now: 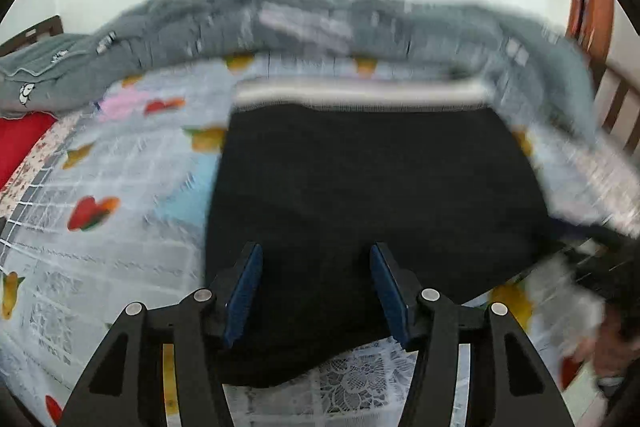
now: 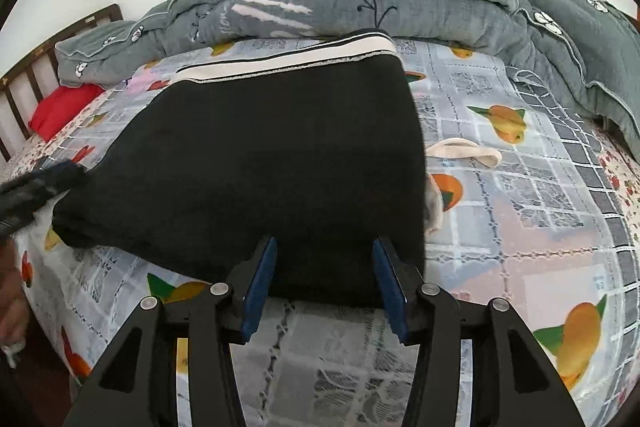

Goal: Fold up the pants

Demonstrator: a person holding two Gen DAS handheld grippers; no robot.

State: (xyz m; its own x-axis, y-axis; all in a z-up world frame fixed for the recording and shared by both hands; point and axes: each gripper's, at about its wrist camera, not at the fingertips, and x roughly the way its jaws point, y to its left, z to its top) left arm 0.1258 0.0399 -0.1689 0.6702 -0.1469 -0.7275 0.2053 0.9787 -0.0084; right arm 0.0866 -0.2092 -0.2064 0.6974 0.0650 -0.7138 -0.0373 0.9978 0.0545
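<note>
Black pants with a white waistband lie folded into a block on the fruit-print bedsheet; they also show in the right wrist view with the waistband at the far side. My left gripper is open and empty, its blue pads just above the pants' near edge. My right gripper is open and empty over the near right corner of the pants. The left wrist view is motion-blurred.
A grey quilt is heaped along the back of the bed. A red pillow lies at the back left by the wooden bed rail. A cream fabric loop lies right of the pants. The sheet stretches to the right.
</note>
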